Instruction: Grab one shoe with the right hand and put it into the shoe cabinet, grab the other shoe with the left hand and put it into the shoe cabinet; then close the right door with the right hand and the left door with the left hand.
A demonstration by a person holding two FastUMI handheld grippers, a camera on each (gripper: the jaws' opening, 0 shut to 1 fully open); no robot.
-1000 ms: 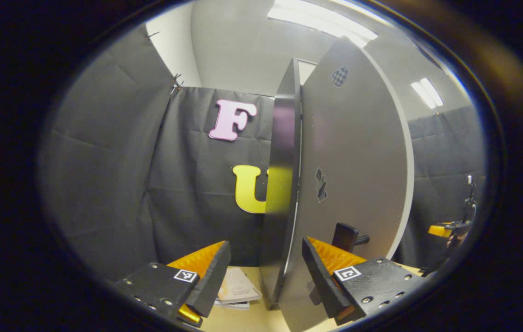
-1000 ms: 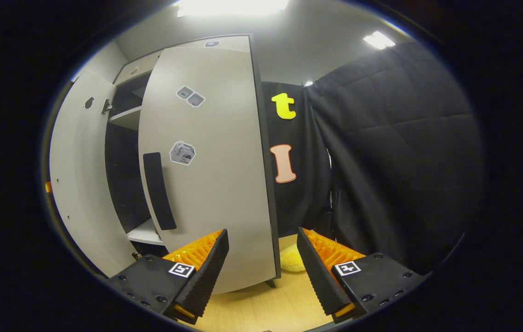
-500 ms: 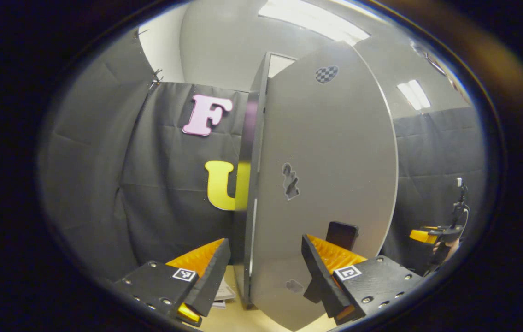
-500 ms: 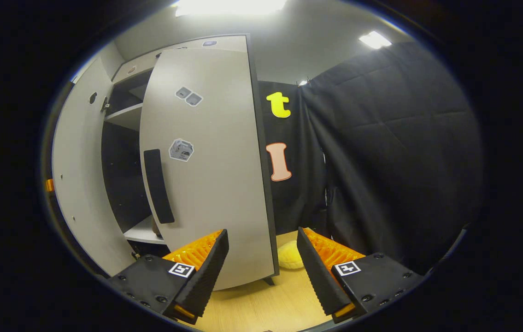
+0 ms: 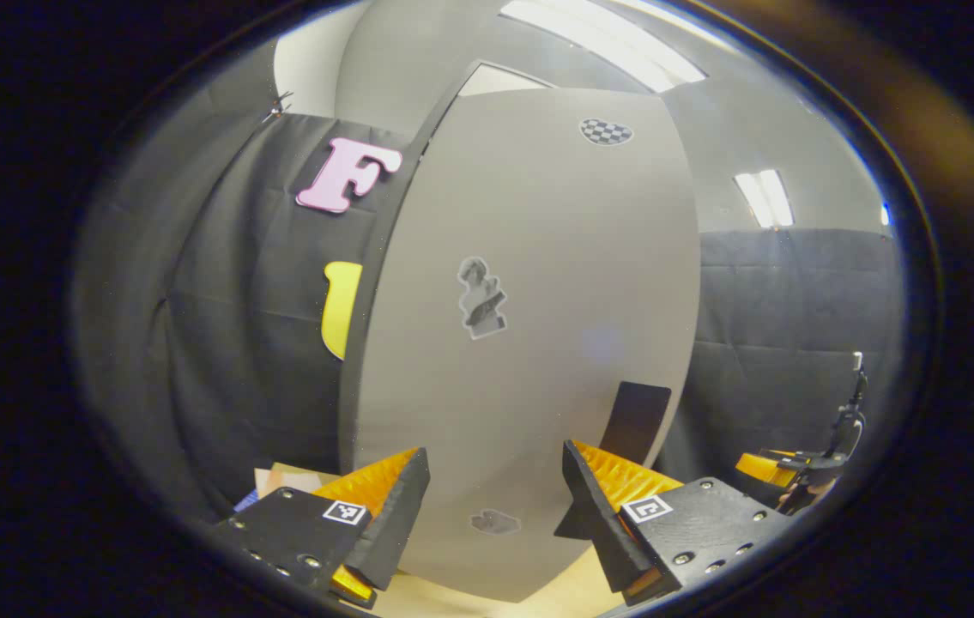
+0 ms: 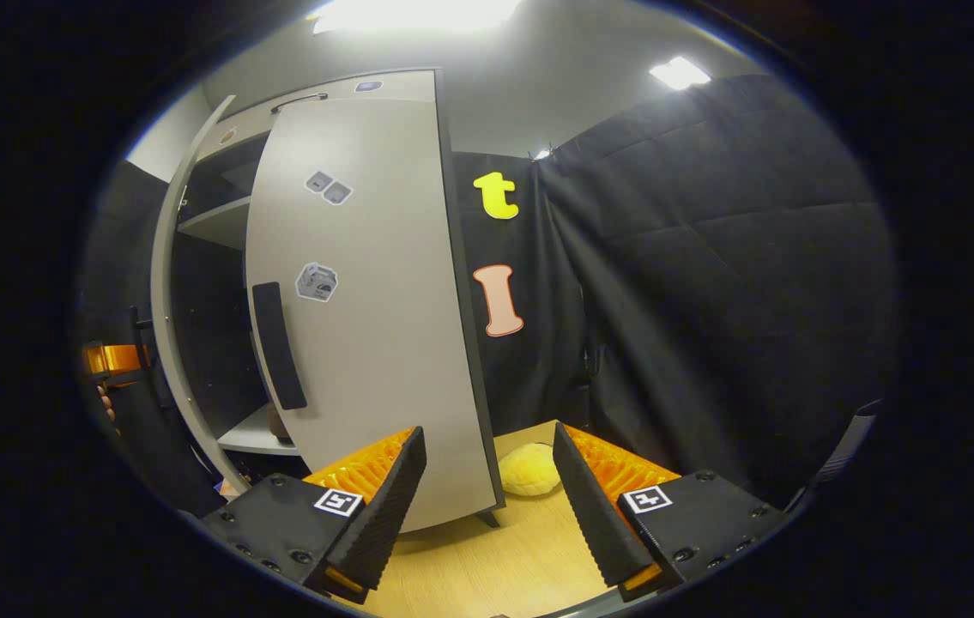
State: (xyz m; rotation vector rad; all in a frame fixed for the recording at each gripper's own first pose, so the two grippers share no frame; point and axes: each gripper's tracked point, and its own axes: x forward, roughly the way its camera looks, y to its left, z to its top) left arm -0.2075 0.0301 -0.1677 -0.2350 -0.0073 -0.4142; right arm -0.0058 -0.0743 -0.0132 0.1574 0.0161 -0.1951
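The shoe cabinet's left door (image 5: 529, 343) faces me in the left gripper view: a grey panel with stickers and a dark handle (image 5: 637, 421) at its right edge. My left gripper (image 5: 495, 493) is open just in front of the door's lower part, with nothing between its fingers. In the right gripper view the right door (image 6: 366, 326), with its dark handle (image 6: 278, 345), stands partly open over dark shelves (image 6: 216, 223). My right gripper (image 6: 489, 485) is open close to that door's lower edge. The left door's edge (image 6: 167, 300) and the left gripper (image 6: 113, 356) show at the left. The shoes are hidden.
A yellow soft thing (image 6: 529, 469) lies on the wooden floor (image 6: 504, 566) beside the cabinet's right foot. Some papers (image 5: 281, 479) lie at the lower left of the left door. The right gripper (image 5: 795, 468) shows far to the right, and black cloth walls close in both sides.
The left door has swung round from edge-on to face-on in the left gripper view, closing in. The right door has turned a little further toward the cabinet. Both grippers stay open.
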